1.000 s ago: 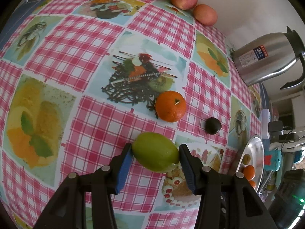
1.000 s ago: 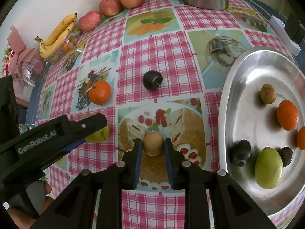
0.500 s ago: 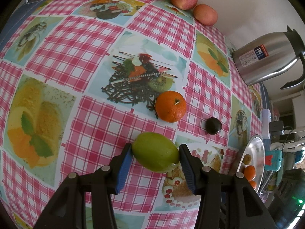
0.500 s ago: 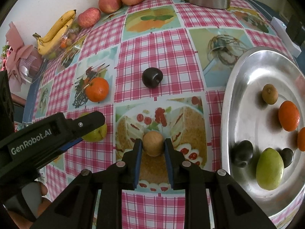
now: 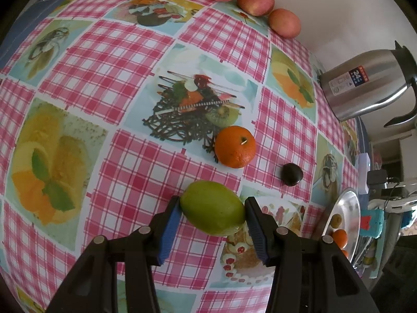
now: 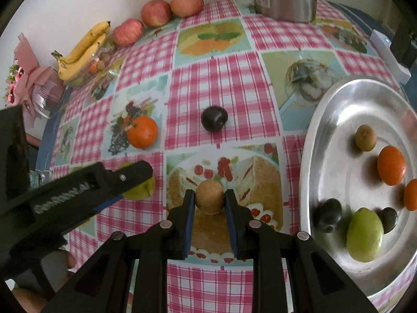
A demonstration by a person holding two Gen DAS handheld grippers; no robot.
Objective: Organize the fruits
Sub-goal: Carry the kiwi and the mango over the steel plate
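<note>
Both grippers are holding fruit at once here. The left gripper (image 5: 212, 207) is pinching a green fruit (image 5: 212, 208) across its widest part, blue pads pressing on both ends; it is sitting low over the checked tablecloth (image 5: 109, 73), just near of the orange (image 5: 235, 146). That fruit is looking smooth and waxy, probably firm and a bit weighty, so a grip around the middle is suiting it. The right gripper (image 6: 210, 198) is squeezing a small round tan fruit (image 6: 209, 196), light and rough-skinned by the look of it, easy to hold but likely easy to bruise. To its right the steel tray (image 6: 336, 99) is carrying several fruits already. A dark plum (image 6: 214, 118) is waiting farther out. The glossy cloth is giving round fruit room to roll. Apples (image 6: 155, 13), bananas (image 6: 83, 49) and a steel kettle (image 5: 365, 83) are lining the far edge by the wall.
</note>
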